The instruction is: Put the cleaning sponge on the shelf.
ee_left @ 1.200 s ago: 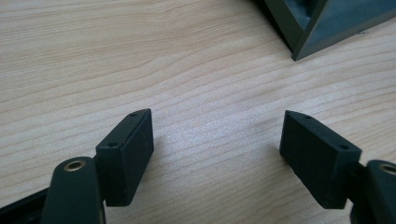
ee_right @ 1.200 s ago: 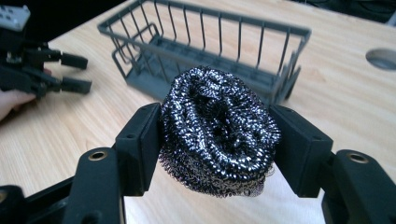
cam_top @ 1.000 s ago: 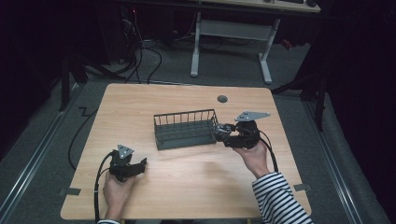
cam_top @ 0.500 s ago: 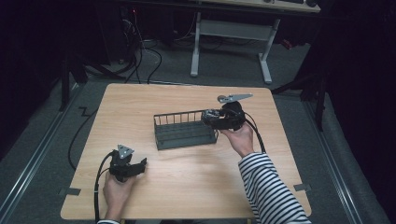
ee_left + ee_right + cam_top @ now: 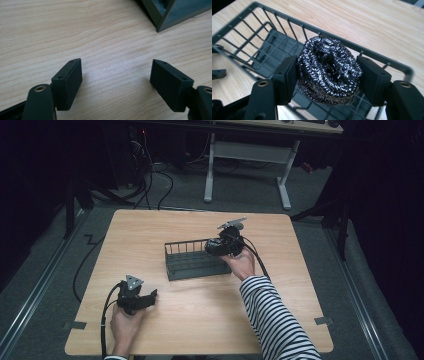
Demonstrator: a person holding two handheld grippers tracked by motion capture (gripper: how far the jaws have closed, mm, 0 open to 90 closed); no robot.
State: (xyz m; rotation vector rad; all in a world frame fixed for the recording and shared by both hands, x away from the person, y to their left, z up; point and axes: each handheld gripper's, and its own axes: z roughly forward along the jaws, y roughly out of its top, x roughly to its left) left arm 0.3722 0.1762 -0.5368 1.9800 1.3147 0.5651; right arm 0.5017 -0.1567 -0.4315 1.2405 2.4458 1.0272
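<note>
wooden table (image 5: 200, 320), white desk frame (image 5: 245, 155) behind it, cables on floor (image 5: 150, 175)

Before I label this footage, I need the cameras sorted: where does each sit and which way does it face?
High view: above the table's near side, facing forward and down; both forearms, left gripper, right gripper.
Left gripper view: on that gripper, facing bare tabletop and a basket corner; open jaws.
Right gripper view: over the basket; jaws around a steel scrubber.
Shared by all: the basket and table.
</note>
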